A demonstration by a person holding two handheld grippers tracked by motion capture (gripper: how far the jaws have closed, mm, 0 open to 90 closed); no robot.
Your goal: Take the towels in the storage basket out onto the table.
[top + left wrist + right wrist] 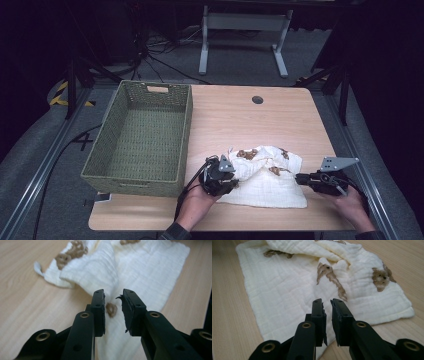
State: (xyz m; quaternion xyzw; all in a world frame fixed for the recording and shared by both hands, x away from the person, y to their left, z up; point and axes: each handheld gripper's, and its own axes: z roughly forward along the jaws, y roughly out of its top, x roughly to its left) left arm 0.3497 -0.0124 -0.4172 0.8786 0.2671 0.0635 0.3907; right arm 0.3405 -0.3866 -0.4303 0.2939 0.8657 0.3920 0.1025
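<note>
The soft, light cream muslin cloth with brown dog prints [267,175] is being flanked by the left gripper [113,306] and right gripper [327,308], both slightly parted and empty, and is judged best pinched at its edges.

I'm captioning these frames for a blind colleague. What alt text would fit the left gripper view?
Two black jaws of the left gripper stand slightly apart just above a rumpled cream cloth with brown animal prints, nothing pinched between them. The cloth lies on a light wooden table, one folded flap running toward the jaws.
</note>
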